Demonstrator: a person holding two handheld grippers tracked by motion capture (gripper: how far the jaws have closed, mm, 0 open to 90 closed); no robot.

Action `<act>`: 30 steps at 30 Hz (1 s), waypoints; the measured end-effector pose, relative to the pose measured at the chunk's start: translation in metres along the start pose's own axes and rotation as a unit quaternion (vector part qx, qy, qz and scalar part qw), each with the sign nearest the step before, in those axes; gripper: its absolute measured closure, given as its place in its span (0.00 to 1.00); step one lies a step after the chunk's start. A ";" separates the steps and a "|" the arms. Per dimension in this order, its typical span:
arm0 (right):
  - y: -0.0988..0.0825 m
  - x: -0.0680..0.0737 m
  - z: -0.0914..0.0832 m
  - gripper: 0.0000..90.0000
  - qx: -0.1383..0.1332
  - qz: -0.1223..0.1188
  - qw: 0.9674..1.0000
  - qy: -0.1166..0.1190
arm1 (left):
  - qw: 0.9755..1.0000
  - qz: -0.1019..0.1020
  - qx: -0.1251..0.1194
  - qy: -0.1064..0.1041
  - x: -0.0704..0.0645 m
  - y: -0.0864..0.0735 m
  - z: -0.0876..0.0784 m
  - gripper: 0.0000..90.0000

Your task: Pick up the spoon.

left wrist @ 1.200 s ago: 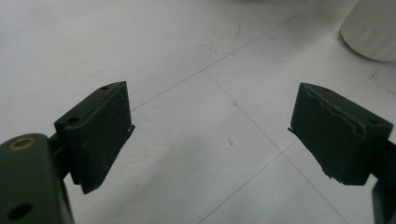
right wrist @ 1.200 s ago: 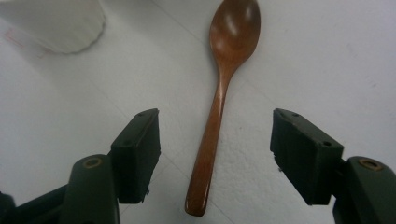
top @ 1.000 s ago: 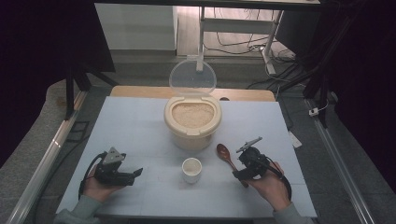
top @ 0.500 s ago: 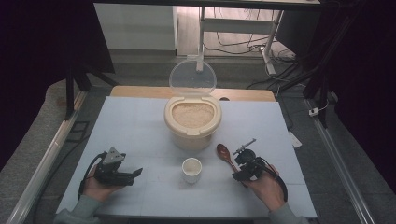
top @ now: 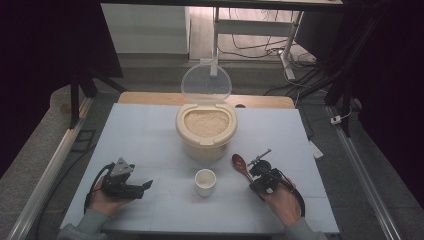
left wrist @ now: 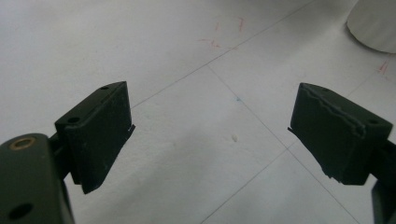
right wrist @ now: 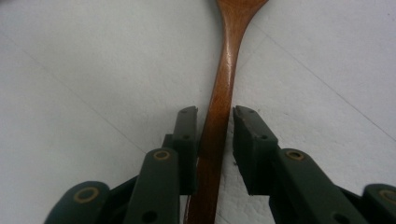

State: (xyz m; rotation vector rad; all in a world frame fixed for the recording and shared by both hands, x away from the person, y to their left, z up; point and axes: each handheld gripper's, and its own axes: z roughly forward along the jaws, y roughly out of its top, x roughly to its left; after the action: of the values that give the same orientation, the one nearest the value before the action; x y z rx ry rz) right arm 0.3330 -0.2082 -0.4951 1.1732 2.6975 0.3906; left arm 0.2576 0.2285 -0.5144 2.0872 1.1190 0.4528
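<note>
High view: spoon (top: 240, 165) lies on the table (top: 150, 130) toward its right edge, beside the cup (top: 205, 181).
Right gripper (right wrist: 214, 122): jaws just closing around the spoon handle, small gap on one side.
Left gripper (left wrist: 212, 126): jaws apart, over bare table.

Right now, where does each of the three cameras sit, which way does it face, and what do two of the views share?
High view: sits above the person's side, faces forward and down on the pale blue table; both hands show, left hand-held gripper and right hand-held gripper.
Left gripper view: rides the left hand-held gripper, looks along its open black jaws at bare table.
Right gripper view: rides the right hand-held gripper; its jaws flank the brown wooden spoon, left pad touching, a thin gap at the right.
Shared: high and right gripper views both show the spoon.
</note>
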 end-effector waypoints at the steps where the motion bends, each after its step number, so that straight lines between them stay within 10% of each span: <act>1: 0.001 0.000 0.000 0.85 0.003 0.004 1.000 -0.003 | 1.000 0.000 0.000 0.000 0.000 0.000 0.000 0.14; 13: 0.000 -0.002 -0.001 0.87 0.000 0.004 1.000 -0.012 | 1.000 0.001 0.002 0.001 0.000 -0.001 0.000 0.14; 30: -0.014 -0.027 -0.029 0.87 -0.060 0.020 0.997 0.049 | 1.000 0.000 0.004 0.002 0.000 -0.001 0.002 0.14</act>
State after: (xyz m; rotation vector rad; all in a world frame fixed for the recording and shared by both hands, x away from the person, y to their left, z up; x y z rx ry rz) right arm 0.3336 -0.2421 -0.4705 1.2068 2.6924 0.6234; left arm 0.2579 0.2287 -0.5165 2.0941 1.1253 0.4520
